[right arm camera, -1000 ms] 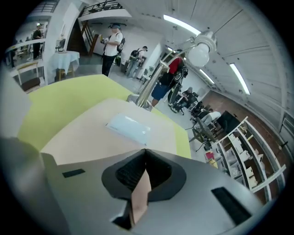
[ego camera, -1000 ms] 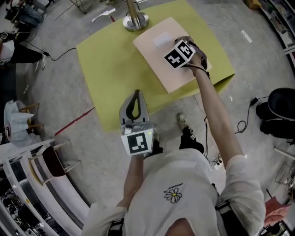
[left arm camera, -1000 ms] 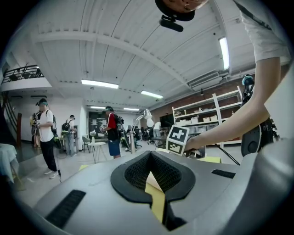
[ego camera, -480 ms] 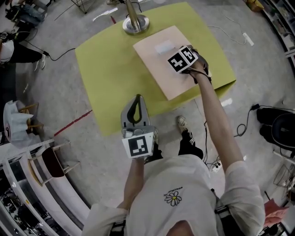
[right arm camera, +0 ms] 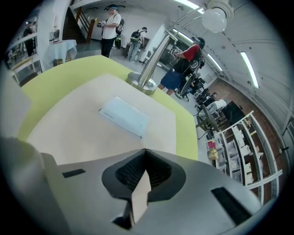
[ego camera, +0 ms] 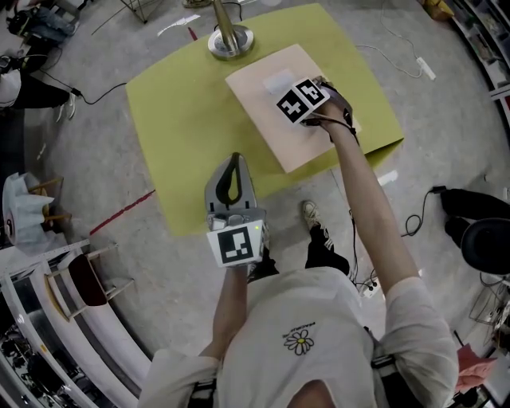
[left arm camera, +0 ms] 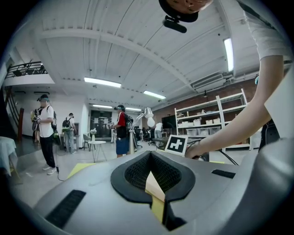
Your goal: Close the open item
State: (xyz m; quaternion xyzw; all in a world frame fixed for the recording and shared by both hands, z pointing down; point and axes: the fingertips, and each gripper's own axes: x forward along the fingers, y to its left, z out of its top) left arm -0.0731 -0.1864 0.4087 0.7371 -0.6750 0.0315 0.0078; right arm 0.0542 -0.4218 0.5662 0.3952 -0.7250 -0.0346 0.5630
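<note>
Just one beige box (ego camera: 263, 119) — one table (ego camera: 175, 119)

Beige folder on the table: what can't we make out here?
- beige folder: head view shows it only from above; fully shut or not, cannot tell.
- right gripper, jaws together: its marker cube hides the tip in the head view; contact with the folder unclear.
- label: print too small, right gripper view.
- lamp post: cut off by head view's top edge.

Head view looks steeply down; right tool (right arm camera: 145, 161) view shares the table (ego camera: 183, 119).
</note>
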